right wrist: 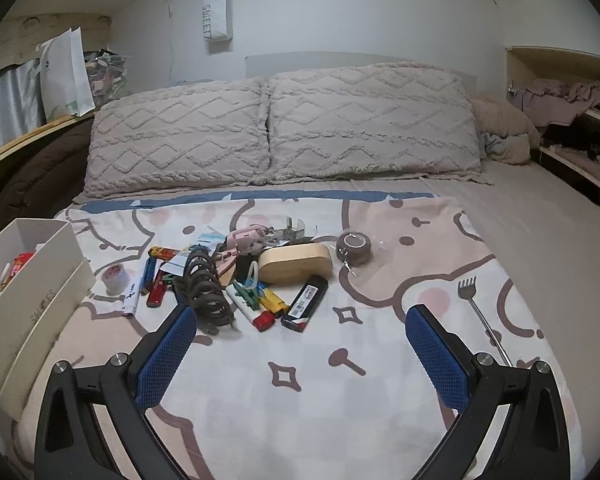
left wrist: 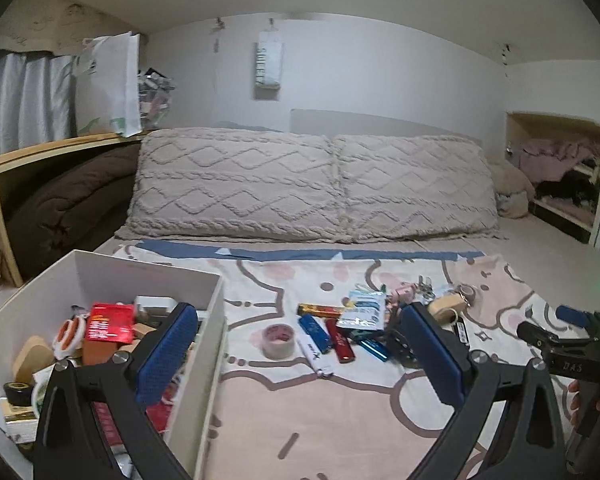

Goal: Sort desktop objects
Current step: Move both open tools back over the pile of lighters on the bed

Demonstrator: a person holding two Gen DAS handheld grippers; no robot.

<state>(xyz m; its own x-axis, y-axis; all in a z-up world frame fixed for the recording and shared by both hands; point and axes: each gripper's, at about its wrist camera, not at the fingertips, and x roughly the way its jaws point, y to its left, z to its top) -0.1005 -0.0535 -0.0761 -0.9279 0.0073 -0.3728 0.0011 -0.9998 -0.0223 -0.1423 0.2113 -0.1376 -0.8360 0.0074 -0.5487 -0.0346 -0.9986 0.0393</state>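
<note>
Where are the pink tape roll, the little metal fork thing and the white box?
Pink tape roll (left wrist: 277,340): left wrist view, front wall.
Metal fork-shaped scratcher (right wrist: 467,283): right wrist view, prongs.
White box (left wrist: 148,268): left wrist view, back wall.

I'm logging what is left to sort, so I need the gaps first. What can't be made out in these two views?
- White box, right wrist view: most contents hidden by its near wall.
- Same box, left wrist view: the left gripper fingers cover part of the contents.
- Pile under the dark hair claw: overlapping items hidden.
- Black lighter: label print too small.
- Right gripper, left wrist view: cut off by the frame edge.
</note>
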